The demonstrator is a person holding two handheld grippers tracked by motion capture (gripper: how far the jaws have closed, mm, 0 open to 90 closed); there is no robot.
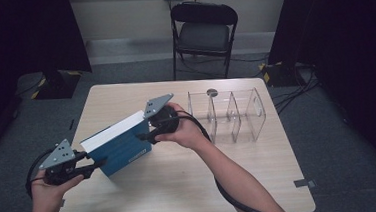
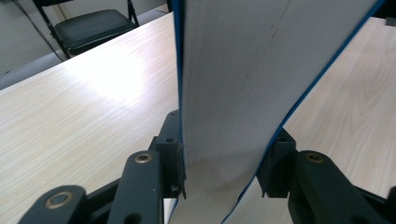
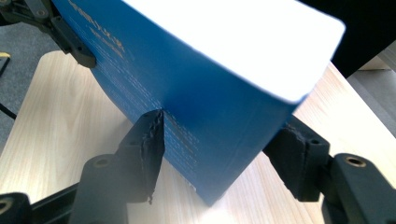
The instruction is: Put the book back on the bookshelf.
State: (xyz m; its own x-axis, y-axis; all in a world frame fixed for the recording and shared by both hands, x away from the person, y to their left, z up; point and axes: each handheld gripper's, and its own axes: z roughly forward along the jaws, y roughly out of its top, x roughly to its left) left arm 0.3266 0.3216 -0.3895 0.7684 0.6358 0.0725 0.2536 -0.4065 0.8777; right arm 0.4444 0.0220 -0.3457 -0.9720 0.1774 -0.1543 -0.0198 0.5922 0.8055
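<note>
**Inspector:** Largest first. Where does the light wooden table [image 1: 181,186] carry the work?

**Assistant:** On its left half. A thick blue-covered book with a white page block [image 1: 121,143] stands there on edge, tilted. Its long axis runs from the near left corner toward the clear plastic three-bay organiser [image 1: 229,114], which sits well apart on the right.

**Inspector:** The grippers?

**Assistant:** One at each end of that axis. The left gripper [image 1: 96,165] takes the near end; in its own view its fingers [image 2: 172,154] have narrowed onto the covers, the page block between them, both pads touching. The right gripper [image 1: 145,137] takes the far end; its fingers [image 3: 148,144] straddle the book's corner, the left pad against the cover. I cannot tell whether the other pad touches.

**Inspector:** Judgement?

**Assistant:** The right hand is nearer the organiser. Any carry probably runs rightward along the book's axis.
</note>
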